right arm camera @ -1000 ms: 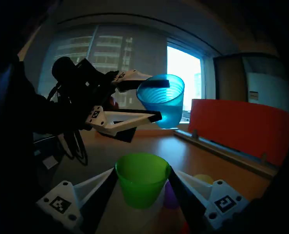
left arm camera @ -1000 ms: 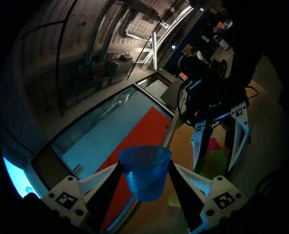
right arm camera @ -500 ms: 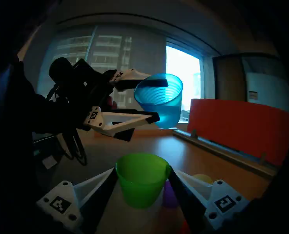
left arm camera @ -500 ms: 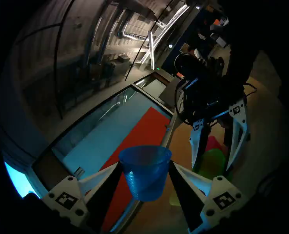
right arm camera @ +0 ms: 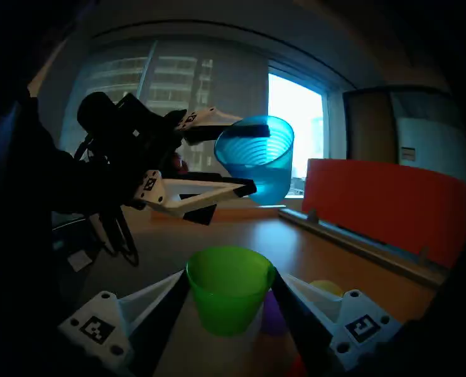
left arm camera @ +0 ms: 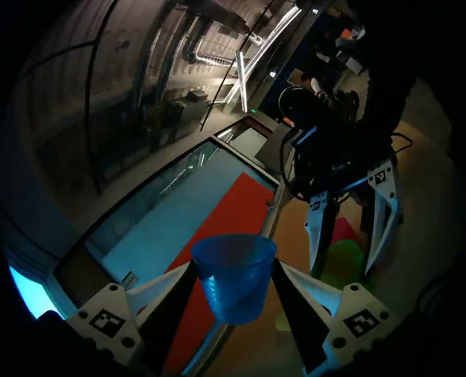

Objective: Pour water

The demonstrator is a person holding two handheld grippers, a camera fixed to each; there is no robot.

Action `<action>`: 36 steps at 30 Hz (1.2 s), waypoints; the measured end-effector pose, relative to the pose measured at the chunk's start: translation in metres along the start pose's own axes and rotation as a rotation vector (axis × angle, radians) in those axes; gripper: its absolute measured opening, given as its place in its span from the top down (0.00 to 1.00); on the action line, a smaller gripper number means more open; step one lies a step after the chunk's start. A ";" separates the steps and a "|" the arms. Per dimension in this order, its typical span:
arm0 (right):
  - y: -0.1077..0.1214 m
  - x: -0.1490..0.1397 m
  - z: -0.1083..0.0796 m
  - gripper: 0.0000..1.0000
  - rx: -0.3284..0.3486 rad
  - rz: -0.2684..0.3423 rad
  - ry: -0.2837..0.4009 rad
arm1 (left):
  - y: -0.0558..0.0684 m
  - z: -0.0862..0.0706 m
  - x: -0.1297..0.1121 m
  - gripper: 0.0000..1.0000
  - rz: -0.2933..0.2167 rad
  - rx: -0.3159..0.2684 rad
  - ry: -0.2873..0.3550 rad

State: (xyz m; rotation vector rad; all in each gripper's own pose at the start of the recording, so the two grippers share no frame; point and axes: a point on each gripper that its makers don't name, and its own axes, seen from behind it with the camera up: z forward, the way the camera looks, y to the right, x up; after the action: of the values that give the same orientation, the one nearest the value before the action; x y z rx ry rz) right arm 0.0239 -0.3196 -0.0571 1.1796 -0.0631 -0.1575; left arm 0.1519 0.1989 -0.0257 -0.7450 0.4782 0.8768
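In the left gripper view, the left tool (left arm camera: 234, 271) is closed on the blue cup (left arm camera: 234, 279), one finger pressing each side of it just below the rim. Farther off, the right tool (left arm camera: 348, 251) is seen from the front, closed on the green cup (left arm camera: 341, 262) above the worktop (left arm camera: 294, 231). An orange panel (left arm camera: 228, 217) stands along the worktop's edge. Compared with a second ago, the right tool sits slightly higher in this view, and the bright strip at the lower left has narrowed. The blue cup keeps its place between the fingers.

In the right gripper view, the green cup stands upright between the right tool's two fingers, which press on both its sides. The left tool reaches in from the left and holds the blue cup in the air, above and beyond the green one. The blue cup is tipped over, its mouth turned toward the camera. Since a second ago it has drifted a little to the left and upward. Whether either cup holds water cannot be told. A purple object (right arm camera: 272, 313) and a yellow one (right arm camera: 326, 287) lie on the worktop just behind the green cup.
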 end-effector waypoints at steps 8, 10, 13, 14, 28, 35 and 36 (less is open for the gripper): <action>0.000 0.000 0.000 0.07 0.001 -0.001 -0.001 | 0.001 0.002 -0.001 0.16 0.023 -0.008 -0.002; 0.000 0.000 0.000 0.07 0.001 -0.001 -0.001 | 0.002 0.002 0.000 0.16 0.028 -0.009 -0.001; 0.000 -0.001 0.000 0.07 0.002 -0.001 -0.002 | 0.001 0.003 0.000 0.16 0.034 -0.008 -0.001; 0.000 -0.001 0.000 0.07 0.002 -0.002 -0.002 | 0.001 0.003 0.000 0.16 0.036 -0.008 -0.001; 0.000 -0.002 0.000 0.07 0.001 -0.002 -0.004 | 0.002 0.005 0.001 0.16 0.064 -0.015 0.002; 0.001 -0.002 0.000 0.07 -0.001 -0.004 -0.005 | 0.002 0.004 0.001 0.16 0.073 -0.014 0.003; 0.001 -0.002 0.000 0.07 -0.001 -0.004 -0.005 | 0.002 0.004 0.002 0.16 0.075 -0.013 0.003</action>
State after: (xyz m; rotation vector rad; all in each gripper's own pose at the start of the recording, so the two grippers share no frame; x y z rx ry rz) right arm 0.0223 -0.3184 -0.0558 1.1781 -0.0652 -0.1641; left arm 0.1513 0.2036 -0.0248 -0.7446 0.5059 0.9495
